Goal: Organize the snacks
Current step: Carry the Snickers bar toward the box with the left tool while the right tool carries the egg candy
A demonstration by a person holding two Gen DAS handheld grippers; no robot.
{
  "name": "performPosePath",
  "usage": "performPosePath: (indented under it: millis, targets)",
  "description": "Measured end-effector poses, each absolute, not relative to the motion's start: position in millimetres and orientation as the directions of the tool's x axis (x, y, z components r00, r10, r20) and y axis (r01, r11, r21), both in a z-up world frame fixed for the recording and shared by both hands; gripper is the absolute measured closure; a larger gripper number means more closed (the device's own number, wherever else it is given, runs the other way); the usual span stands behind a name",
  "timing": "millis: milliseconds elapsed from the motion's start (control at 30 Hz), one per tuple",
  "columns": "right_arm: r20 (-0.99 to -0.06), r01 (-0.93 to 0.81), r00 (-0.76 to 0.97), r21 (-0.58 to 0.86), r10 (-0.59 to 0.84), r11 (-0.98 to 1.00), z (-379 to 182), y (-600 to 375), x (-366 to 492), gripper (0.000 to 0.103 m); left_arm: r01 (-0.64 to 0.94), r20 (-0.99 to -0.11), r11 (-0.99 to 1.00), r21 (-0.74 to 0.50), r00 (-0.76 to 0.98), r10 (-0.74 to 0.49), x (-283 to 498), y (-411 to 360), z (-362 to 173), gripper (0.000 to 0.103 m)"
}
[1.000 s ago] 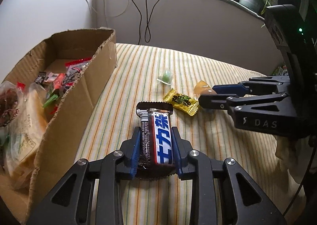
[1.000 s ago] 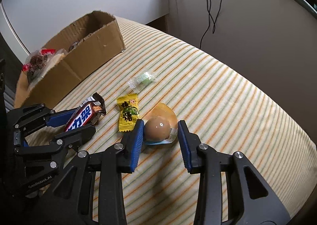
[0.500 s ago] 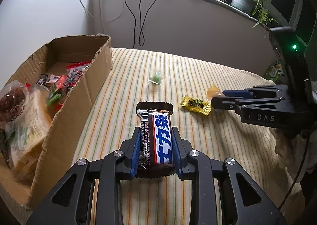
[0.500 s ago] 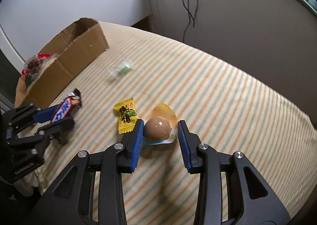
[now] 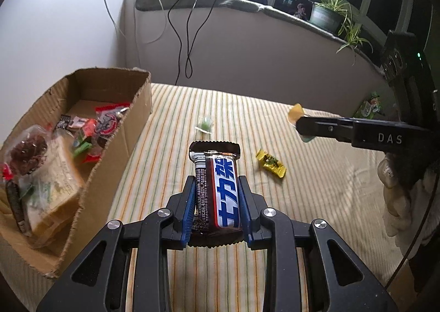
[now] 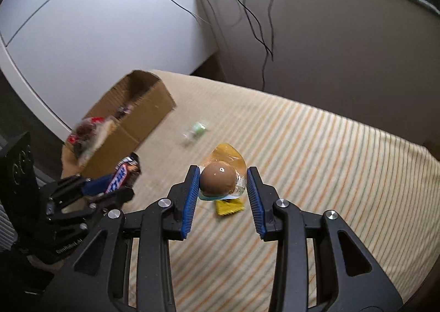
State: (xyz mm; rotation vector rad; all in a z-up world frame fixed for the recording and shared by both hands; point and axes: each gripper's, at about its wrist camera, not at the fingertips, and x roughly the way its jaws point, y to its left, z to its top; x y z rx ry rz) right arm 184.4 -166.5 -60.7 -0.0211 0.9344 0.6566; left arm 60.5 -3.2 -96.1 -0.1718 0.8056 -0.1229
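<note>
Two grippers in view, each loaded. We note the left gripper [image 5: 217, 202] narrowed onto a chocolate bar [image 5: 220, 188]: blue pads press its long sides, the bar lying lengthwise along the fingers with its crimped far end sticking out past the tips. It is held above the striped cloth [image 5: 170, 147], clear of the surface. The right gripper [image 6: 222, 188] is part-closed on a brown ball in a clear wrapper [image 6: 218, 181]; the left pad touches the ball, the right pad meets the wrapper's edge, and the amber wrapper tail stands up beyond the tips. This one too hangs over the cloth.

We see the box [image 5: 121, 147] at left on the cloth, snacks already inside. Left on the cloth: a yellow candy [image 5: 271, 166], lying between the two grippers, and a green candy [image 5: 205, 125] farther back, near the box. In the right wrist view the yellow candy [image 6: 229, 206] shows just beneath the held ball.
</note>
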Motion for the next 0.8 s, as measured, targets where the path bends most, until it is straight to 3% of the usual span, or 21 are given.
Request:
performPosePath:
  millis: [800]
  targets:
    - [-0.737,-0.672,0.406,0.160,0.541,0.723,-15,-37,186,0.067,-0.062,-0.641,0.980,-0.188,0.764,-0.074,40,93,-51,0.076]
